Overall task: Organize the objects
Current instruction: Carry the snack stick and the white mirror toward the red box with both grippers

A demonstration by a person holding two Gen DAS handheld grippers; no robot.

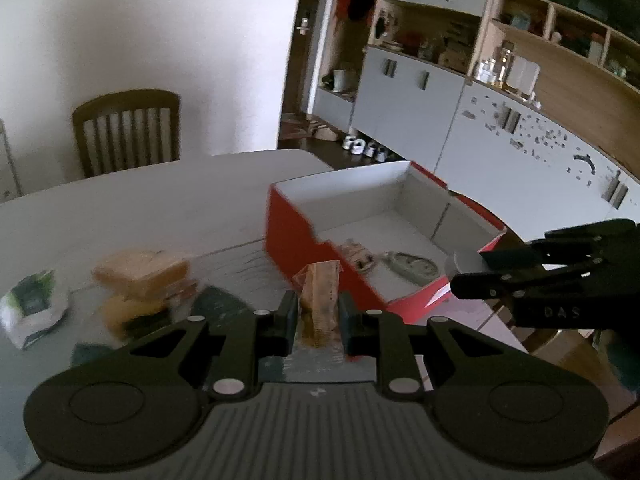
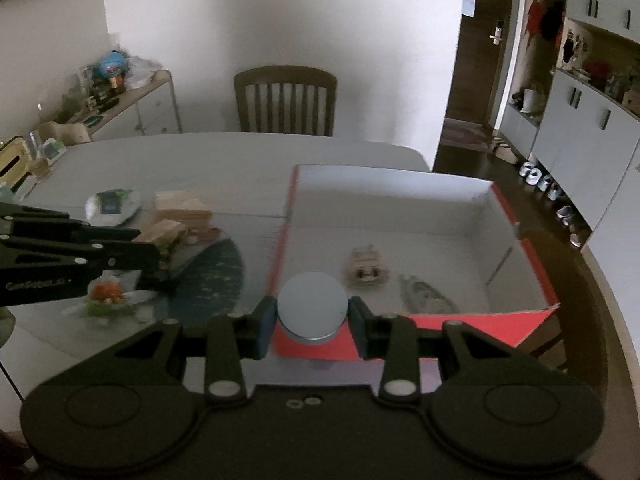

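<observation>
Two hand-held grippers hang above the surface (image 2: 224,160) beside the red box (image 2: 532,240). The left hand-held gripper (image 1: 316,316) pinches a brown wrapped snack (image 1: 320,292), and the right hand-held gripper (image 2: 313,320) clamps a grey round disc (image 2: 313,306) over the box's near edge. Inside the box lie a small packet (image 2: 366,268) and a greyish pouch (image 2: 424,294).

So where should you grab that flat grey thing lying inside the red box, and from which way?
Probably across its narrow middle, coming straight down from above. The flat grey thing lies flat on the floor of the red box, long and slim, so jaws fit best across its short width. The box walls block any sideways approach. Its exact shape is too blurry to tell.
</observation>
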